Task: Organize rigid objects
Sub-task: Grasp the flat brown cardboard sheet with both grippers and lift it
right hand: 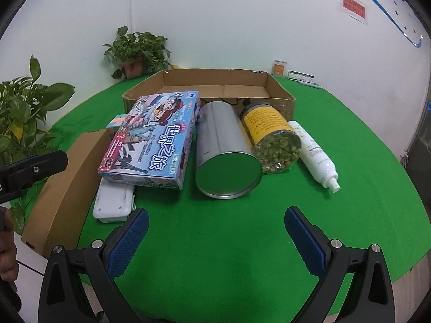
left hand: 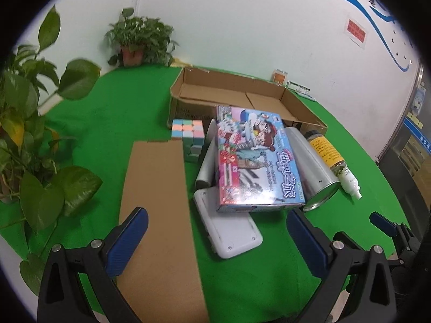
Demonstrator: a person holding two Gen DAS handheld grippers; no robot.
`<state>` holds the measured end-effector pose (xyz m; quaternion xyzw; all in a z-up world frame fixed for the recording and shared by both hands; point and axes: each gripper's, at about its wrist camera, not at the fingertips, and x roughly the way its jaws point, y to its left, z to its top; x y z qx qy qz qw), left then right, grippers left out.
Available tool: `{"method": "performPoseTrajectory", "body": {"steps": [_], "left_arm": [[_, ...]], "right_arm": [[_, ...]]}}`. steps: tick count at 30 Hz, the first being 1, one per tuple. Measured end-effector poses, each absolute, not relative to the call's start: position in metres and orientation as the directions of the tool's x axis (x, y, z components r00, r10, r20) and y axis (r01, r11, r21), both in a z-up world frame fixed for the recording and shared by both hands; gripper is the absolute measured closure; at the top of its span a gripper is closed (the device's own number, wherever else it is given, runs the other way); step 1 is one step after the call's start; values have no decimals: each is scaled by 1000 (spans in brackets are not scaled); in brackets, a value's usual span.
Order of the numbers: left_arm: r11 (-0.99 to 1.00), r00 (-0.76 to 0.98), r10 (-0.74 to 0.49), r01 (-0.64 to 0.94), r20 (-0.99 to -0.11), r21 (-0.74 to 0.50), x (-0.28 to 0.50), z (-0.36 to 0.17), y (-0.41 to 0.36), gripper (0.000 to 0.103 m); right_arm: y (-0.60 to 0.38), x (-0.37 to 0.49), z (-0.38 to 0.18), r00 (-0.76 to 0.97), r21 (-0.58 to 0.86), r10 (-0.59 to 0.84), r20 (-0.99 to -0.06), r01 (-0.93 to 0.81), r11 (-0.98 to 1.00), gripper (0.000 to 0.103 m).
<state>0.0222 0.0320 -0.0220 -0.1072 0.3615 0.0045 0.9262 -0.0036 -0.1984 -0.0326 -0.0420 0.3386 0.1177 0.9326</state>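
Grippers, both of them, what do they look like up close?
Both look alike. The left gripper and right gripper each have two black, angular plastic arms with triangular cut-outs and round silver bolts. The fingers carry blue, finely ribbed pads. No cables or sleeves show.

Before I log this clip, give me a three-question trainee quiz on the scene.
1. True or false: the open brown cardboard box holds items.
2. What lies directly under the colourful printed game box?
A. white plastic case
B. silver metal can
C. white spray bottle
3. Fill in: the yellow-labelled clear jar lies on its ____.

Key: 1 false; 2 A; 3 side.
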Motion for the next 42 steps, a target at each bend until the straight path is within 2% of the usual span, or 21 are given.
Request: {"method": "performPoseTrajectory", "body": {"steps": [3, 7, 10, 12, 13, 16, 18, 21, 24, 26, 28, 32, 37, 42], "left_arm": [[972, 713, -86, -93, -696, -215, 18, -29, 51, 1], [956, 654, -116, -130, -748, -261, 13, -48, 84, 1], [919, 612, -205, -148, -764, -365, 10, -65, 106, 2], [882, 581, -287, -151, -762, -447, 10, -77, 113, 7], [862, 561, -330, -148, -759, -484, 11, -82, 115, 15], [821, 542, -431, -95, -721, -563, 6, -88, 112, 21], [767, 532, -535, -22, -657, -642, 2, -86, 106, 21], [719, 515, -612, 47, -600, -693, -2, -82, 101, 21], [686, 527, -630, 36, -570, -726, -4, -85, 109, 21], [697, 540, -607, 9, -583, -717, -7, -87, 114, 21], [729, 551, -565, -16, -614, -684, -6, -88, 117, 21], [723, 552, -548, -67, -629, -688, -11, -97, 130, 21], [673, 516, -593, -104, -618, -733, -12, -116, 139, 19], [668, 516, -612, -70, -600, -741, -10, -113, 133, 23]], "right_arm": [[-186, -2, -35, 733, -5, 209, -647, -278, 961, 2], [-161, -7, -36, 699, 23, 306, -646, -382, 924, 2], [-136, -15, -35, 648, 60, 412, -641, -493, 868, 2], [-121, -21, -34, 595, 94, 487, -639, -568, 817, 2], [-110, -26, -34, 548, 122, 536, -642, -617, 777, 2], [-85, -38, -35, 466, 148, 599, -652, -696, 703, 2], [-67, -49, -37, 432, 134, 608, -666, -733, 667, 2], [-47, -53, -43, 414, 126, 585, -697, -733, 669, 2], [-31, -48, -49, 432, 86, 518, -738, -701, 708, 2], [-24, -44, -51, 425, 81, 497, -756, -694, 716, 4], [-17, -40, -55, 420, 64, 469, -777, -688, 723, 16], [-14, -34, -61, 414, 57, 449, -792, -682, 729, 21], [-31, -17, -62, 313, 267, 550, -774, -627, 732, 22], [-42, -17, -63, 258, 366, 610, -749, -607, 706, 22]]}}
